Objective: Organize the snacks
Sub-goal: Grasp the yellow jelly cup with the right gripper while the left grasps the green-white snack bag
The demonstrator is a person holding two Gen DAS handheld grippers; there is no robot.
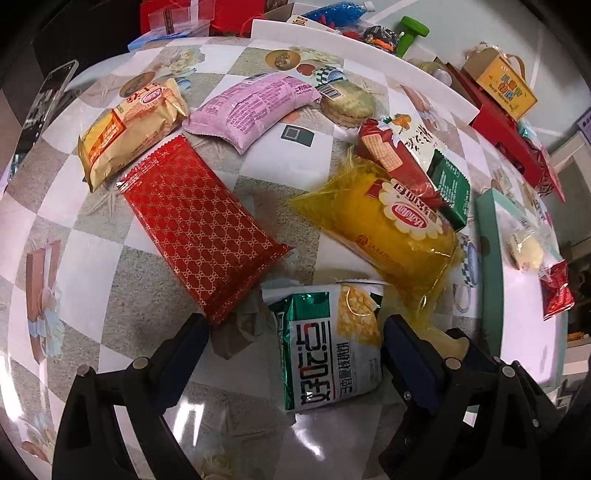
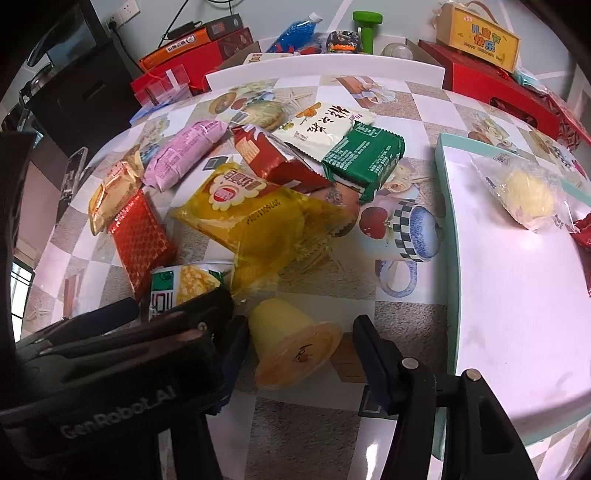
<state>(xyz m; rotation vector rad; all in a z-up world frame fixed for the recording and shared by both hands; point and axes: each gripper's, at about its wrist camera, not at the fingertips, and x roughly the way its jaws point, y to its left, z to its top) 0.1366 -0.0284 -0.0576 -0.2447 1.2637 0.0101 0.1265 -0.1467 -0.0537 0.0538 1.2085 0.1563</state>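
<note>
My left gripper (image 1: 295,339) is open, its fingers either side of a green-and-white corn snack bag (image 1: 328,343) lying on the table; the bag also shows in the right wrist view (image 2: 184,288). My right gripper (image 2: 299,343) is open around a yellow jelly cup (image 2: 291,347) lying on its side. A white tray with a teal rim (image 2: 448,221) at the right holds a clear-wrapped yellow cake (image 2: 524,195) and a red packet (image 2: 583,232). Several snack packs lie on the table: red patterned (image 1: 195,221), yellow (image 1: 391,229), pink (image 1: 251,107), orange (image 1: 129,129), green (image 2: 364,158).
The left gripper's body (image 2: 110,369) sits close at the right gripper's left. Red boxes (image 2: 498,88), a yellow gift box (image 2: 476,37), a green bottle (image 2: 364,29) and a blue bag (image 2: 291,33) crowd the table's far edge. A phone (image 1: 48,96) lies at far left.
</note>
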